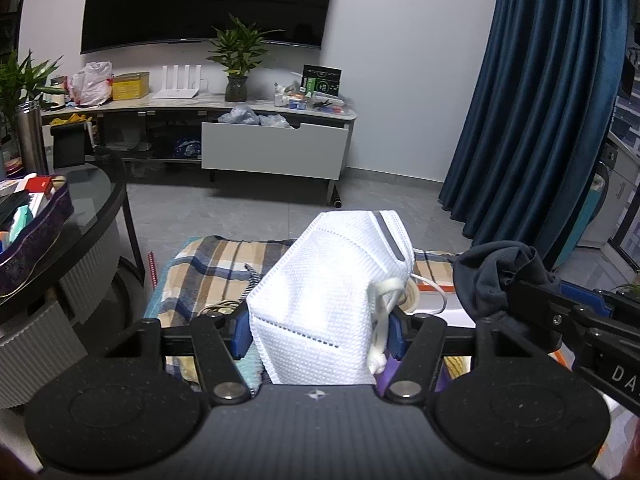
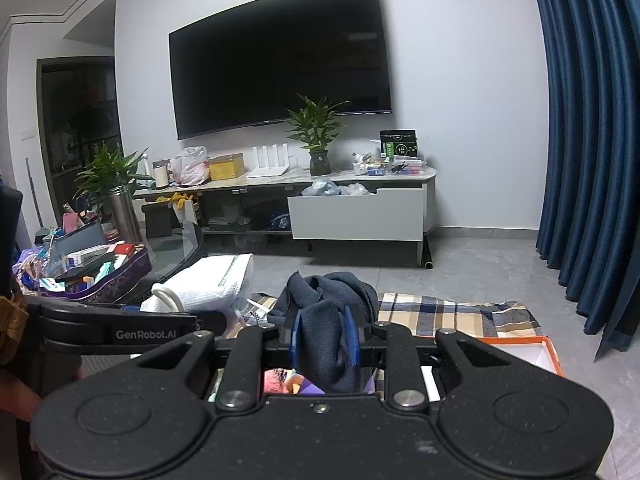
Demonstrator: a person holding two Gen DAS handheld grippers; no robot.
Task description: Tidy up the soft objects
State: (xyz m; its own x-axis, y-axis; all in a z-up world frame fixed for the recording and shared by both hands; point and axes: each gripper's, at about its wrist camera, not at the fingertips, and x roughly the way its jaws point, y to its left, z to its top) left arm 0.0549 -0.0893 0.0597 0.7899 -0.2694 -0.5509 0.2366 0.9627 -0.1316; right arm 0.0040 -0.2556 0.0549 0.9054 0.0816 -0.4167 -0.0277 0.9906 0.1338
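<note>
My left gripper is shut on a white folded face mask and holds it up above a plaid blanket. The mask also shows at the left in the right wrist view. My right gripper is shut on a dark navy cloth, bunched between its blue pads. The same cloth shows at the right in the left wrist view, level with the mask. The two grippers are side by side, apart.
An orange-rimmed white box lies on the plaid blanket below right. A round glass table with a purple tin of clutter stands at left. A TV stand with an open white drawer and blue curtains lie beyond.
</note>
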